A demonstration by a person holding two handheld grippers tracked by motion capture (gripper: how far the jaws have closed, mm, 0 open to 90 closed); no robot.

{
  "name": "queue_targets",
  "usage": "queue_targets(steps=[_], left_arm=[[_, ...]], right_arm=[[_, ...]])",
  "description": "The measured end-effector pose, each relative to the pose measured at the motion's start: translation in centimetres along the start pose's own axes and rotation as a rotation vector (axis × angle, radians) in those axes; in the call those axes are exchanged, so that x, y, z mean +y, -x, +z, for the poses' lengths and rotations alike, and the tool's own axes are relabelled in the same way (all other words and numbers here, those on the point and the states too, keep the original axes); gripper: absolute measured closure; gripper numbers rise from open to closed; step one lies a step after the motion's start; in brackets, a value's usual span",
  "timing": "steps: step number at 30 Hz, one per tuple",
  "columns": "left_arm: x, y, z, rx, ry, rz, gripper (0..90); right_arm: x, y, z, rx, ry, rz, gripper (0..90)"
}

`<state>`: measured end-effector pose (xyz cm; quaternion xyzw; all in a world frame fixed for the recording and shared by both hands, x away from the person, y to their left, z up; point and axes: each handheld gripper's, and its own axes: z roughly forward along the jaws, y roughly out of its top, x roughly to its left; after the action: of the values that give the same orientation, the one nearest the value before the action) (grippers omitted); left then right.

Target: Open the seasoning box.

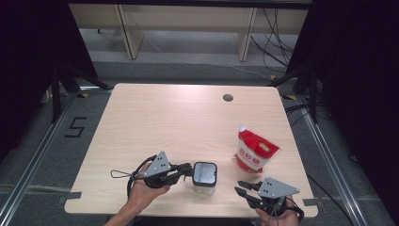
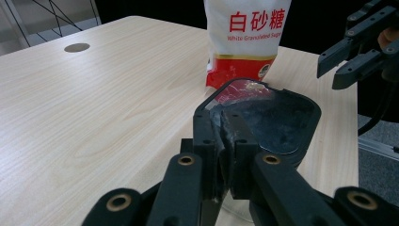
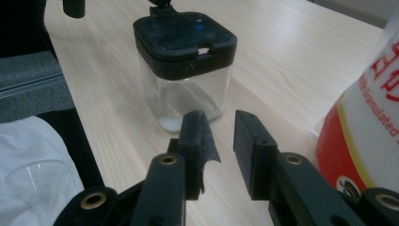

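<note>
The clear jar (image 1: 205, 181) with the black lid (image 1: 205, 173) is sitting near the front edge of the table (image 1: 155, 122), between the two hands. The left gripper (image 1: 188, 169) is pinching the lid's edge, jaws nearly together on it. The right gripper (image 1: 242, 186) is hanging just off to the jar's right, jaws a narrow gap apart with nothing between them. A red and white sugar bag (image 1: 254, 150) is standing just behind it, close to the table's right side.

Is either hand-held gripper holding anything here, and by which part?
Left hand-held gripper clamps the jar's black lid at its edge; right hand-held gripper holds nothing.
</note>
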<state>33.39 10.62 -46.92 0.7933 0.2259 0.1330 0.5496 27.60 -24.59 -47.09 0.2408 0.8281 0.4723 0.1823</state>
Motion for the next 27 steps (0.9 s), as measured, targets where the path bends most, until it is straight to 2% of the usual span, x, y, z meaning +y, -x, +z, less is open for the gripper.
queue_targets(steps=[1,3,4,6,9,11,14,16,22,23,27], left_arm=[[0.0,0.1,0.0,-0.001,0.002,-0.006,84.4],[0.0,-0.1,0.0,-0.001,0.002,0.01,84.7],[-0.1,0.1,0.0,0.0,0.008,-0.018,84.7],[0.0,-0.1,0.0,-0.003,0.007,0.005,84.7],[-0.1,-0.1,-0.1,-0.005,0.004,0.005,85.2],[-0.1,-0.2,-0.1,-0.007,0.006,0.004,86.2],[-0.1,-0.2,-0.1,-0.008,0.01,-0.003,87.4],[-0.1,-0.2,-0.1,-0.004,0.01,0.004,88.6],[-0.2,-0.2,-0.1,-0.009,0.02,-0.011,88.9],[-0.2,-0.2,-0.1,-0.009,0.021,-0.013,88.9],[-0.3,-0.2,-0.1,-0.009,0.027,-0.018,88.9]], right_arm=[[0.1,0.0,0.1,0.001,-0.001,0.0,75.1],[0.4,0.0,0.6,0.016,0.009,-0.008,76.6],[0.4,0.0,0.6,0.016,0.009,-0.008,76.6],[0.6,-0.1,0.8,0.02,0.012,-0.016,77.1],[0.8,-0.2,1.1,0.021,0.02,-0.017,79.0],[1.0,-0.1,1.4,0.031,0.026,-0.038,80.8],[1.1,-0.2,1.4,0.019,0.019,-0.04,81.9],[1.2,-0.2,1.5,0.021,0.017,-0.037,83.0],[1.3,-0.2,1.9,0.028,0.025,-0.043,84.7],[1.3,-0.2,1.8,0.022,0.021,-0.032,84.7],[1.4,-0.2,2.0,0.029,0.022,-0.047,84.7]])
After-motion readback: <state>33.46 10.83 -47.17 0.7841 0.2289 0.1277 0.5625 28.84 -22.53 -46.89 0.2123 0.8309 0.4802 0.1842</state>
